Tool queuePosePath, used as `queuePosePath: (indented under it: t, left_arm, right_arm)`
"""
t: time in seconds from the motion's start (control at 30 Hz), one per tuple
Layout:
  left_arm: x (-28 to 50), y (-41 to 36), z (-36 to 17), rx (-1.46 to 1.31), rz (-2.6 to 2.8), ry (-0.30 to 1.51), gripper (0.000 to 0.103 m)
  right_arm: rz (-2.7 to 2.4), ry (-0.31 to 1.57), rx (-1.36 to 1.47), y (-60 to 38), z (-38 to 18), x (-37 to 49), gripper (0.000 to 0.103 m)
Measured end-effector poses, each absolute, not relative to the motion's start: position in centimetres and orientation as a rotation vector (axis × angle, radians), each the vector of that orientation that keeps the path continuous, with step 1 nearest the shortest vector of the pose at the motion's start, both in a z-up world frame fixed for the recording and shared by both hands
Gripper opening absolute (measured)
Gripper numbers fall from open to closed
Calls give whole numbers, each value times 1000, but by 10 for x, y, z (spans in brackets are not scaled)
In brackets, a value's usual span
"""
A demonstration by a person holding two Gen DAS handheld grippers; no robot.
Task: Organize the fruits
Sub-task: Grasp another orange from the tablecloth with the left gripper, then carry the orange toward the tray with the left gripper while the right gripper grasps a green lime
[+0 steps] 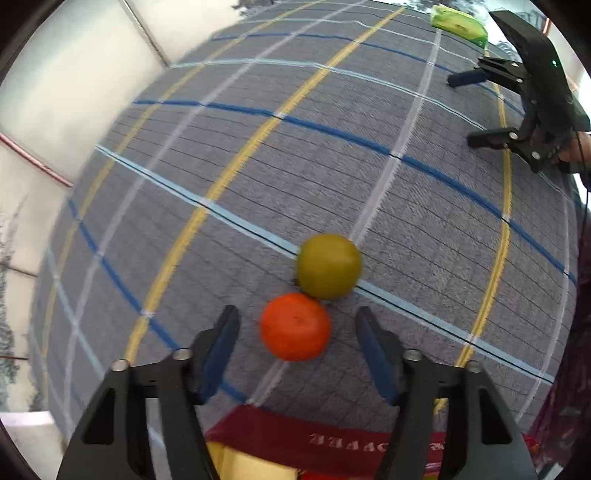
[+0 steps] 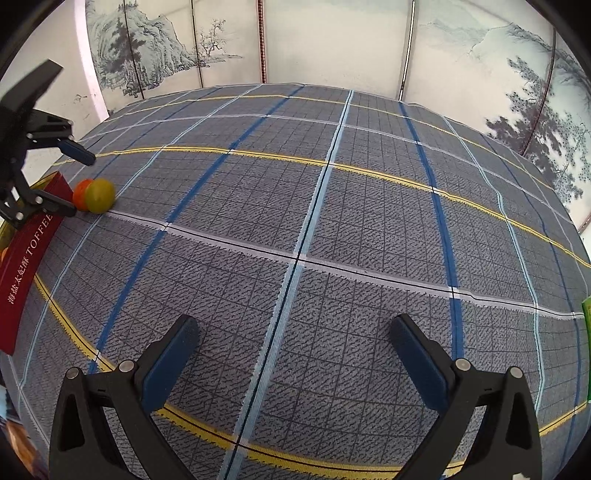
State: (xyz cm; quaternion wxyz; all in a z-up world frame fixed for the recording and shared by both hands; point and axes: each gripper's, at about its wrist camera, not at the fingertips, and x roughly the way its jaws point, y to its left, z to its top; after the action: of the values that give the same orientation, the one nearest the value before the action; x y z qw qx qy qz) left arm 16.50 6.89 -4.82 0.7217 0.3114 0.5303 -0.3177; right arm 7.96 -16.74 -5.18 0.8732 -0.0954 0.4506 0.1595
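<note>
Landmark: red toffee box (image 1: 314,443), lying at the near edge of the plaid tablecloth (image 1: 332,166).
Orange fruit (image 1: 295,326): on the cloth just beyond the box, between the left fingers, touching neither pad.
Yellow-green fruit (image 1: 329,266): directly beyond the orange one, in contact with it or nearly so.
Left gripper (image 1: 295,332): jaws spread wide, holding nothing.
Right gripper (image 2: 295,343): jaws spread, holding nothing, over bare cloth well apart from the box.
Green packet (image 1: 458,24): at the far edge of the cloth, farthest from the box.
Step in hand (judged): grasp the orange fruit.
Procedure: centre both pads on the fruit's widest girth. Lower until the pads sit below its top. Close slowly.
Caution: round fruit rolls. An off-centre squeeze may push it into the yellow-green fruit and displace both.
</note>
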Motion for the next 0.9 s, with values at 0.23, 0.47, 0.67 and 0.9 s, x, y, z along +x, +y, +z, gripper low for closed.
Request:
queuePosePath:
  t: [0.23, 0.47, 0.67, 0.9]
  left_arm:
    - [158, 80, -38, 511, -555, 1189, 37]
    - [106, 91, 16, 239, -354, 1064, 38]
    - [49, 104, 40, 12, -182, 984, 38]
    - [-13, 115, 34, -119, -68, 947, 38]
  right_arm:
    - [329, 942, -197, -167, -51, 83, 103]
    - [312, 943, -189, -167, -51, 86, 103]
    - [309, 946, -189, -167, -51, 88, 103]
    - [561, 829, -132, -127, -25, 75, 103]
